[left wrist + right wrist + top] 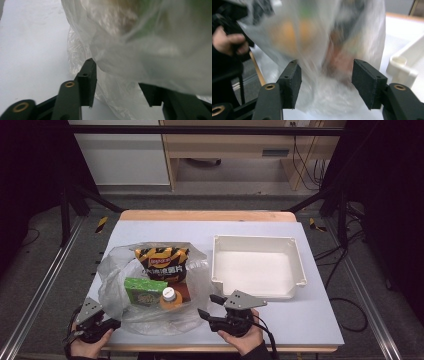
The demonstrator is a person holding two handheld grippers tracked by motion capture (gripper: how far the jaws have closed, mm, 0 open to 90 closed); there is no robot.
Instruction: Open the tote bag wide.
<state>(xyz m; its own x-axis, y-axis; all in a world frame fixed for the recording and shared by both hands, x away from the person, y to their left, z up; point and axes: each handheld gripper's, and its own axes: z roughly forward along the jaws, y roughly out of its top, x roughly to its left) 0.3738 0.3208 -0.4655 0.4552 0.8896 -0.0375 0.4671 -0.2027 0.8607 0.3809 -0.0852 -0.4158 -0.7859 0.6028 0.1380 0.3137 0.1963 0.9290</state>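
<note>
Plastic bag [150,290] lying on the counter [310,320] with both pairs of jaws standing open at its near edge.

One clear bag is holding three things that are showing: one chip packet [161,262] with its top pointing away from the person, one green box [145,291] and one orange bottle [170,299]; one white tray [300,265] is sitting apart to the right. The bag's long axis is running from near to far. The left gripper [112,323] and right gripper [209,306] are lying low and level, each in one hand, jaws parted around loose film without pressing it.
</note>
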